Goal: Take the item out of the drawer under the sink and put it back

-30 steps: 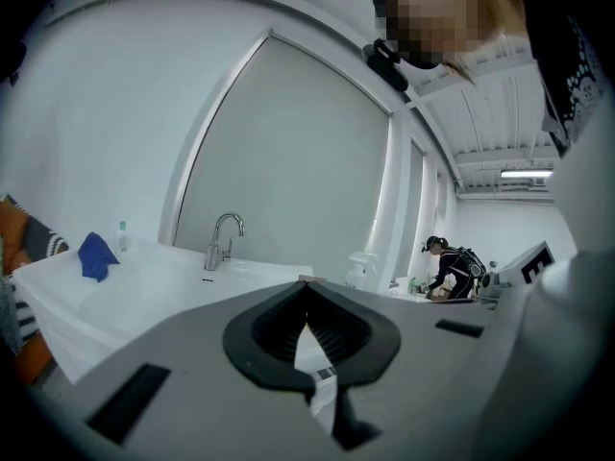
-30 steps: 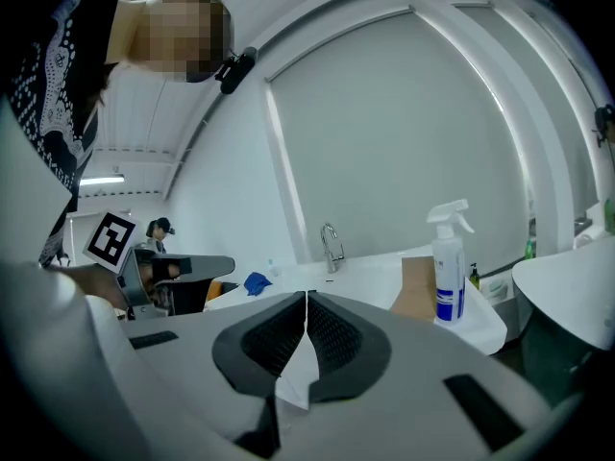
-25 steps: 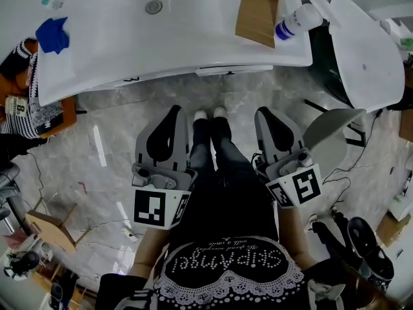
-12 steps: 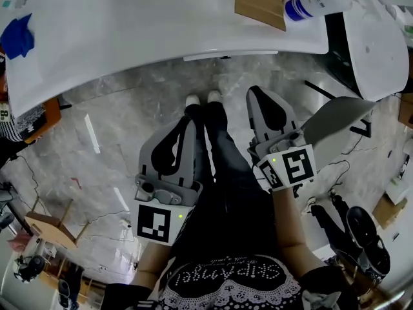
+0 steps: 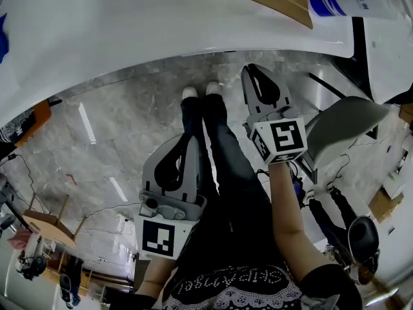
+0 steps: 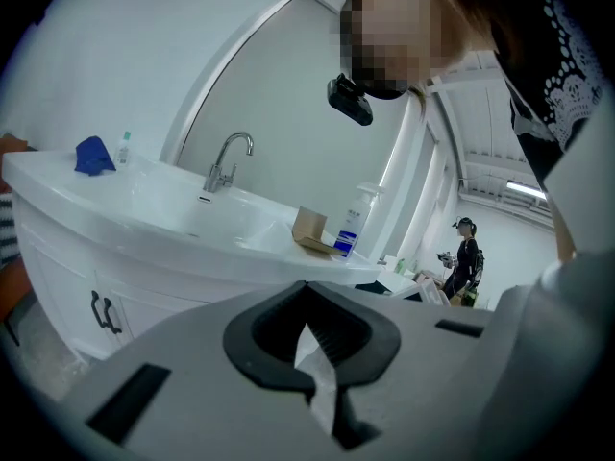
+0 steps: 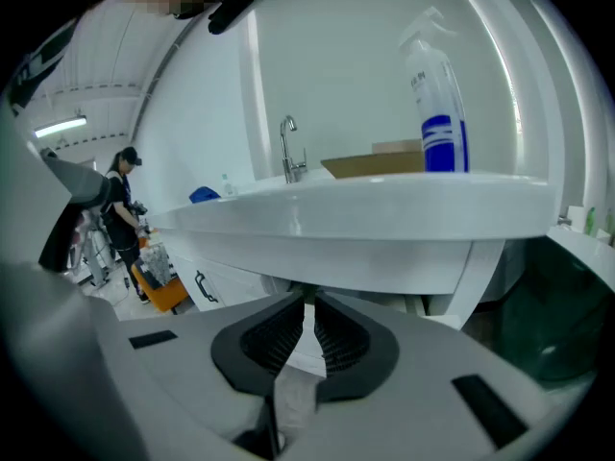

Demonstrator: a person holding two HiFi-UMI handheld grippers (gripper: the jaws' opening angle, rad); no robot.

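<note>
Holds the left gripper [image 6: 306,284] with jaw tips pressed together, nothing between. Holds the right gripper [image 7: 309,298] likewise closed and empty. Aims both toward the white sink [image 6: 144,221]. Faces, ahead and left of the left gripper, the cabinet [image 6: 53,267] under the sink, with 1 dark handle [image 6: 101,312] on its front. Finds above that gripper a faucet [image 6: 228,159], a blue cloth [image 6: 93,155] further left, a cardboard box [image 6: 309,229] straight ahead. Sees a spray bottle [image 7: 440,113] above and right of the right gripper. Cannot make out the item in any view.
</note>
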